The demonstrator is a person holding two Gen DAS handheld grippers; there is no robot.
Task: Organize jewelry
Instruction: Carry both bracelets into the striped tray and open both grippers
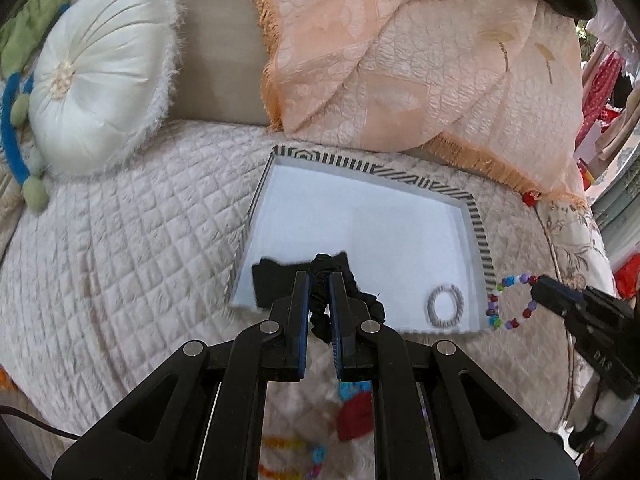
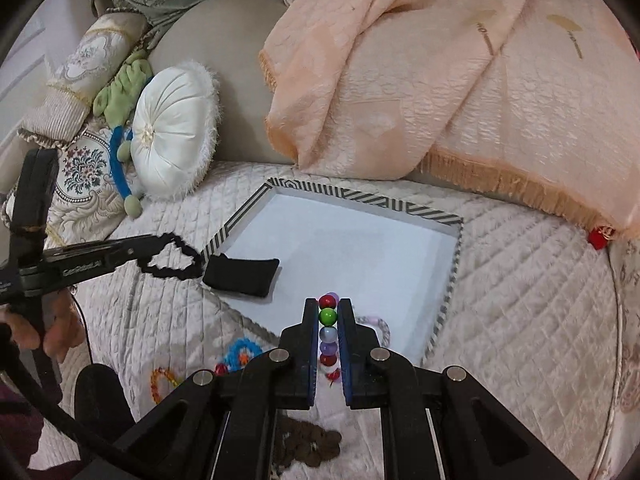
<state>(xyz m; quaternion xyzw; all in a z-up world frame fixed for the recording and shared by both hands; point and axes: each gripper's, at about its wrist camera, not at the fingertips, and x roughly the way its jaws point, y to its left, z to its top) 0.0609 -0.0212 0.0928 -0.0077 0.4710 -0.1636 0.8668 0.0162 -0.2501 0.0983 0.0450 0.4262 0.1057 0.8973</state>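
Two pieces are carried toward a shallow white tray [image 2: 400,240] with a striped rim, which lies on a quilted bed cover [image 1: 140,240] as the collecting place. The beaded bracelet [image 2: 328,332], a string of red, green, white and purple beads, is pinched between the fingers of the right gripper [image 2: 329,312] at the tray's near right edge; in the left wrist view it hangs as an open loop just outside the right rim, so it appears about to be lowered in. The black scrunchie [image 1: 320,300] is pinched by the fingers of the left gripper [image 1: 319,292] at the tray's near left corner, dangling clear of the cover. Already inside lie a black pouch [image 2: 242,276] at near left and a grey ring-shaped band [image 1: 445,305] at near right, suggesting sorting is under way. More bright bead loops [image 2: 240,354] wait on the cover nearer the camera. A round white cushion [image 1: 96,92] and a peach fringed throw [image 1: 400,60] lie far behind, clear of the work.
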